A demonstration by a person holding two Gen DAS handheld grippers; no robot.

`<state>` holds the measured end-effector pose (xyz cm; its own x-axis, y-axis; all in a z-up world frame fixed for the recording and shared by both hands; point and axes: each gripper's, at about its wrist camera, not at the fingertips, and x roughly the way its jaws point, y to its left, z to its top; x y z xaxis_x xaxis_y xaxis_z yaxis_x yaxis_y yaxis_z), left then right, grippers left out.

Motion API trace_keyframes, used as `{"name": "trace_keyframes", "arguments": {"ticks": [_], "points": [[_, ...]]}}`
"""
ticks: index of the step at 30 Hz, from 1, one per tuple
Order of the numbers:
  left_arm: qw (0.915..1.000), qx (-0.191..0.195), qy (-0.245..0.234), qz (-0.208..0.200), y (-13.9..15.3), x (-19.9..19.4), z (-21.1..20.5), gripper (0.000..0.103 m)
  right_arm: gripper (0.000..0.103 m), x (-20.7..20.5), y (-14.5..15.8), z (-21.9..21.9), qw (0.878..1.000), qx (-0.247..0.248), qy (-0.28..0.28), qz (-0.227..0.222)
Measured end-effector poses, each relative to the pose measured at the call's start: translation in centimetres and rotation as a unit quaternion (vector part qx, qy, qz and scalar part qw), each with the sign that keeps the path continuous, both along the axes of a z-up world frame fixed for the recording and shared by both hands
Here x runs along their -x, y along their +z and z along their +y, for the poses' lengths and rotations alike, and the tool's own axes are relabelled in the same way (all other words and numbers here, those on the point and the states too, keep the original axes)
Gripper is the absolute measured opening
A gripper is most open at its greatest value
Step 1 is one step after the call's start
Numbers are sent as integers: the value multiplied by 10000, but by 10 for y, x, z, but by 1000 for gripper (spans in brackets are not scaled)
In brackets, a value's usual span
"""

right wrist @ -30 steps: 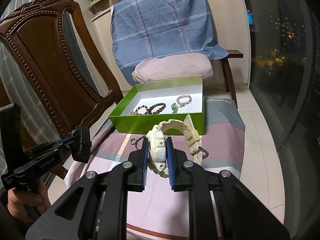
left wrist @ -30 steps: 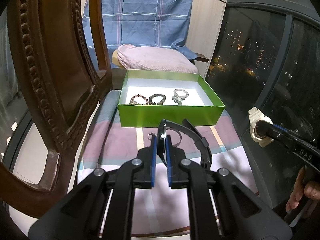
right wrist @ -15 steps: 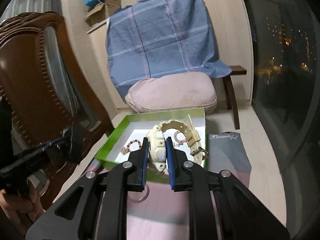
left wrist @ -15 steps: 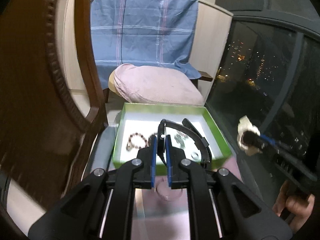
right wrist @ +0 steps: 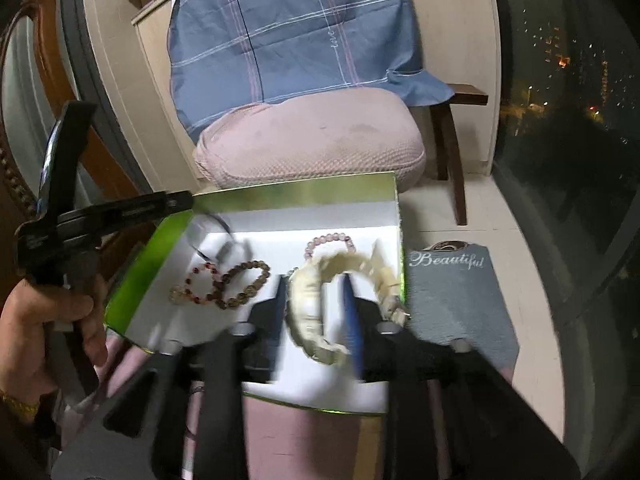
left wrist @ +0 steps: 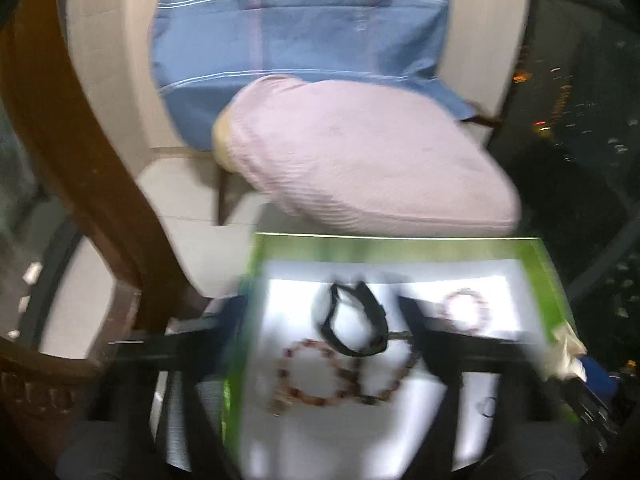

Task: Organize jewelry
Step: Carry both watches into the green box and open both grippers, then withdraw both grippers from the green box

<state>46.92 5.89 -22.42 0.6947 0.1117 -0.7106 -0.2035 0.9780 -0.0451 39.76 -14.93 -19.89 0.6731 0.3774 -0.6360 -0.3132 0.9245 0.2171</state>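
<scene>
A green box (left wrist: pixel 400 249) with a white floor holds several bead bracelets (left wrist: pixel 316 376). In the left wrist view my left gripper (left wrist: pixel 324 320) is wide open over the box, and a black watch (left wrist: pixel 356 326) lies free between its spread fingers. In the right wrist view the box (right wrist: pixel 296 194) is below my right gripper (right wrist: pixel 316 296), whose fingers stand apart around a cream watch (right wrist: pixel 316 312). The cream watch looks loose between them, over the box's right part beside a pink bead bracelet (right wrist: pixel 330 240). Both views are motion-blurred.
A pink cushion (right wrist: pixel 312 140) and a blue checked cloth (right wrist: pixel 296 28) sit behind the box. A carved wooden chair back (left wrist: pixel 80 152) stands at the left. A grey mat reading "Beautiful" (right wrist: pixel 452 280) lies right of the box. Dark windows are at the right.
Both grippers moved forward over the box and opened. The black watch left the left gripper's hold, and the cream watch now sits loose between the right fingers.
</scene>
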Motion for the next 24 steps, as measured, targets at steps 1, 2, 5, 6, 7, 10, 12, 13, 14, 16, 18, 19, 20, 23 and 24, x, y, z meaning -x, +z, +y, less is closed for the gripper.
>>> {"name": "trace_keyframes", "arguments": {"ticks": [1,2,5,6,7,10,12,13,14,16,18,19,20,23,24], "points": [[10000,16,74,-48,2,5,3,91,59,0,3,-3,10000,-78,-52,-1],[9999,97,57,-93,6,8,4,91,62,3,7,-7,9996,-266,-92,-52],[9981,424,21,-440,36,48,11,92,75,22,33,-25,9953,-858,-103,-446],[9966,497,-4,-661,51,70,12,96,84,35,46,-34,9918,-1023,-147,-747],[9949,529,4,-862,64,90,12,99,91,45,54,-41,9888,-1106,-226,-975],[9895,525,-138,-1339,95,153,7,99,96,87,76,-66,9772,-1368,-384,-1577],[9885,432,-273,-1426,102,185,-1,99,96,110,83,-73,9761,-1282,-342,-1722],[9878,417,-303,-1470,100,203,-4,99,96,121,85,-74,9766,-1150,-349,-1784],[9877,410,-338,-1468,97,219,-7,99,96,135,86,-75,9771,-1018,-340,-1840],[9894,406,-415,-1330,79,251,-15,99,96,160,89,-69,9791,-707,-341,-1878],[9926,384,-363,-1098,58,275,-23,99,96,178,84,-60,9819,-420,-235,-1833],[9939,445,-364,-942,49,282,-28,99,96,188,78,-55,9836,-263,-193,-1775],[9937,563,-451,-854,44,288,-32,99,96,198,72,-52,9846,-148,-185,-1730],[9928,468,-694,-855,37,304,-47,99,96,218,56,-49,9891,-103,-72,-1468],[9935,336,-696,-835,36,302,-49,99,96,223,51,-48,9908,-102,-36,-1348]]}}
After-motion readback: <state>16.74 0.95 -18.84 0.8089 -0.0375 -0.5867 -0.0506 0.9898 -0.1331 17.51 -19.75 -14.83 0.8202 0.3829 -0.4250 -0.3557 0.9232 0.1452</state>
